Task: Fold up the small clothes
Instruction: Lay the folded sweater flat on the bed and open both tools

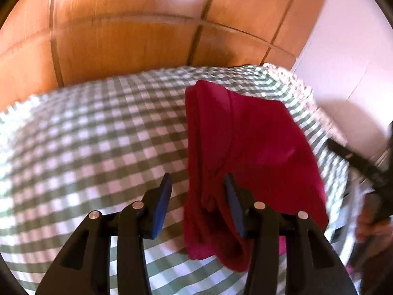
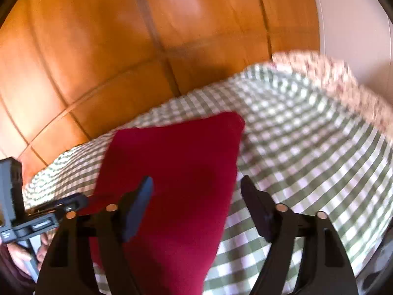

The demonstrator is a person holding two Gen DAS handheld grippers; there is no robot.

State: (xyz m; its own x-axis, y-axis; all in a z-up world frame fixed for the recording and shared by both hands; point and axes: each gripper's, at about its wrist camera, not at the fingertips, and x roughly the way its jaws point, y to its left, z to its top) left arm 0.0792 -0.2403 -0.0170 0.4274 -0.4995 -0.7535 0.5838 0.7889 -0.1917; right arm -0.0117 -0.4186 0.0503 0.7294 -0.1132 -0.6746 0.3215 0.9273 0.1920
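Red cloth (image 1: 248, 147), folded, on a green-and-white checked sheet (image 1: 86, 135).

Left gripper (image 1: 199, 204): jaws spread, nothing pinched; the cloth's near edge lies between them, and whether the right pad touches it cannot be told. Right gripper (image 2: 196, 206): jaws spread wide over the cloth's near right part, not pressing it. Wooden panels (image 2: 122, 36) stand behind the sheet. Both views are blurred.

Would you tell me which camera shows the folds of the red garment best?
The left wrist view: the red garment shows its layered edges and creases on the checked cloth. The right wrist view shows it only as a smooth, blurred slab.
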